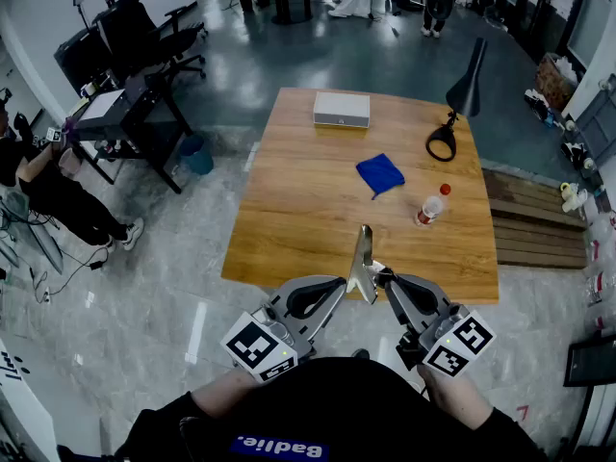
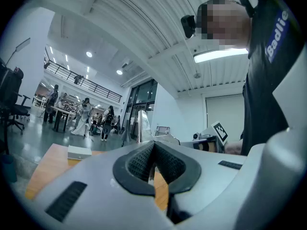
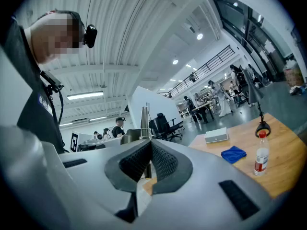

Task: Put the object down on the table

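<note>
A slim, shiny metal object (image 1: 364, 251) stands upright over the near edge of the wooden table (image 1: 289, 229), between my two grippers. My left gripper (image 1: 345, 283) meets it from the left and my right gripper (image 1: 385, 277) from the right; both are shut, with their tips at its lower part. In the left gripper view the object (image 2: 142, 126) rises just beyond the closed jaws (image 2: 153, 145). From the right gripper view the object (image 3: 145, 119) stands up past the closed jaws (image 3: 151, 142), and its stem shows in the gap between the pads.
On the table lie a blue cloth (image 1: 380, 173), a small bottle with a red cap (image 1: 431, 206), a white box (image 1: 341, 110) at the far edge and a black desk lamp (image 1: 452, 114). Office chairs (image 1: 144, 37) and a seated person (image 1: 48, 186) are at the left, a wooden pallet (image 1: 529, 219) at the right.
</note>
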